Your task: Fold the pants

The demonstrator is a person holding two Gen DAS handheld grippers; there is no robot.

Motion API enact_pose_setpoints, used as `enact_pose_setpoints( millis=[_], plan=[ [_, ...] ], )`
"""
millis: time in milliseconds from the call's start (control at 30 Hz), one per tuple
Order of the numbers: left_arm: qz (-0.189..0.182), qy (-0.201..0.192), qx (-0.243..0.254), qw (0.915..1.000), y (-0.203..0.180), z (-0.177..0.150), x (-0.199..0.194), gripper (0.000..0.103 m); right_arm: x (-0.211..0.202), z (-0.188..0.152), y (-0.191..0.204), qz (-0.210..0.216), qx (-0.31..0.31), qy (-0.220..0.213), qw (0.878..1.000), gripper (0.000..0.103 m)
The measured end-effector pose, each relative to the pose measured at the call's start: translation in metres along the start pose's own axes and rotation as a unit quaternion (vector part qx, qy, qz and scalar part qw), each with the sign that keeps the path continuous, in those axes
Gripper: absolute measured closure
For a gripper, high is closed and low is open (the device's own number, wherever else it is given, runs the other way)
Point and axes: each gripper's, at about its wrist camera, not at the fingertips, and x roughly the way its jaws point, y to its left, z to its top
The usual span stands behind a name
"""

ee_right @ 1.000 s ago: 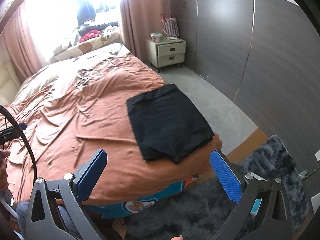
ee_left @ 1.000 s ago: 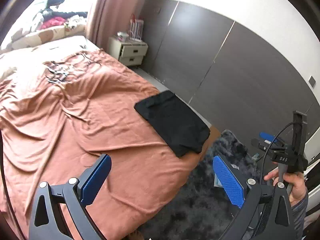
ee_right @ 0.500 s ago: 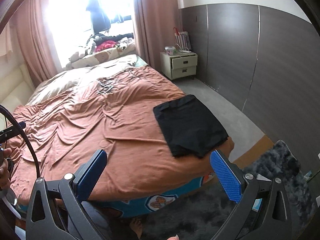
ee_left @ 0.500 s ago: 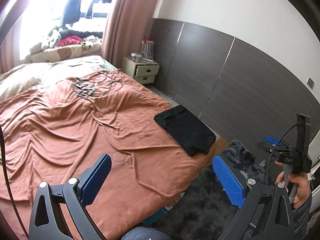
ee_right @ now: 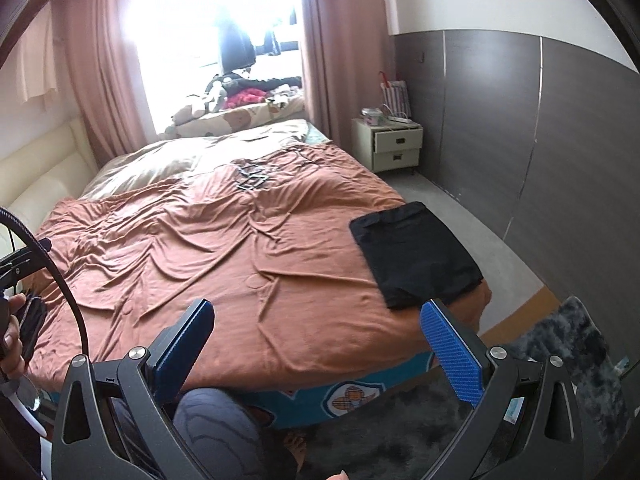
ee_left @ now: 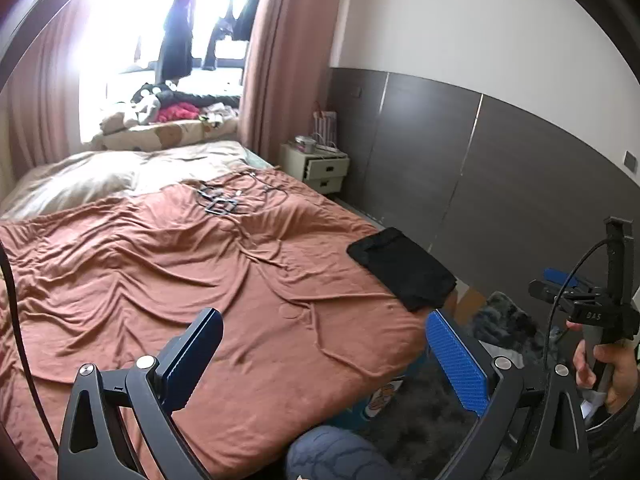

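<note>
The black pants (ee_left: pixel 402 267) (ee_right: pixel 414 254) lie folded into a flat rectangle at the right corner of the bed, near its foot edge. My left gripper (ee_left: pixel 324 354) is open, held back from the bed with nothing between its blue pads. Open too is my right gripper (ee_right: pixel 318 346), which hovers above the foot of the bed, well short of the pants. In the left wrist view the right gripper's body (ee_left: pixel 588 308) shows at the far right, held by a hand (ee_left: pixel 612 368). Neither gripper touches the pants.
The rust-brown bedspread (ee_left: pixel 168 264) (ee_right: pixel 224 248) is rumpled, with a tangle of cables (ee_left: pixel 224 204) near the pillows. A cream nightstand (ee_right: pixel 394 142) stands by the dark panelled wall. A dark shaggy rug (ee_right: pixel 560 364) covers the floor at the bed's foot. A knee (ee_right: pixel 216 432) shows below.
Both grippers have pulled back and up from the bed, so the folded pants look smaller and farther away. Their jaws stayed open and the pants did not move.
</note>
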Motion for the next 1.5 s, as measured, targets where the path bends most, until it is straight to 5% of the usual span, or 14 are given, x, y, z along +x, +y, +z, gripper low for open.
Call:
enact_pose_setpoints(
  millis=[733, 1500],
  plan=[
    [0.116, -0.057, -0.032, 0.9911, 0.035, -0.092, -0.093, 0.001, 0.012, -0.056, 0.029, 0.035, 0.008, -0.032, 0.999, 0.0],
    [0.207, -0.07, -0.062, 0.9739, 0.048, -0.162, -0.112, 0.001, 0.023, -0.114, 0.069, 0.064, -0.007, -0.044, 0.997, 0.0]
  ],
)
